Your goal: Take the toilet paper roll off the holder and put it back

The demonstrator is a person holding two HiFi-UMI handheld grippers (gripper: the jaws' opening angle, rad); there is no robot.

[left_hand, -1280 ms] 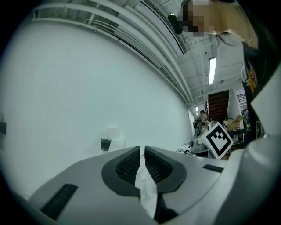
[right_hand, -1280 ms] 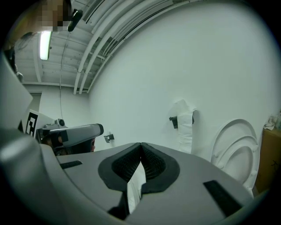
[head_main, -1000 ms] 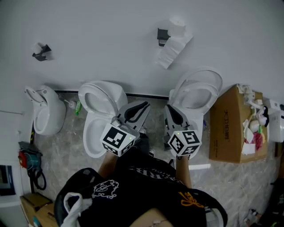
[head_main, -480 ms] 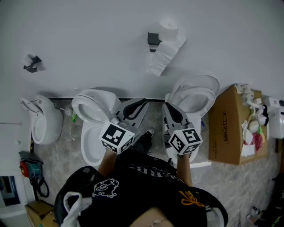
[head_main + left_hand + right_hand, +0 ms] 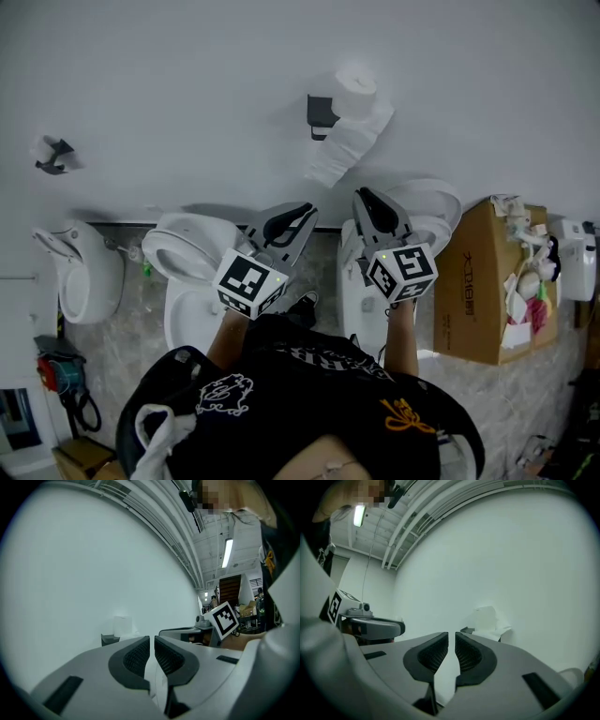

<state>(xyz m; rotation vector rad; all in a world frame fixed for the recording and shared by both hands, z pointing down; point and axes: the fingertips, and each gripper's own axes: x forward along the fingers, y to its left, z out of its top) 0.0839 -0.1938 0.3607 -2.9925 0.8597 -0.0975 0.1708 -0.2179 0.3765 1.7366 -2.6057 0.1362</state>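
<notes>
Two hand-held grippers point level at a toilet paper roll (image 5: 356, 89) on its wall holder (image 5: 321, 111), at 12 o'clock in the head view and well apart from both. Left gripper (image 5: 298, 217): jaws a slit apart, empty. Right gripper (image 5: 367, 202): jaws have just been opening, barely parted, nothing between. Likely hazards: pinching the loose paper tail (image 5: 336, 155) would tear or unspool it, and a fumbled roll could drop into the open toilet (image 5: 433, 202) beneath. Print on the cardboard box (image 5: 473, 281), at 3 o'clock, is too small to read.
</notes>
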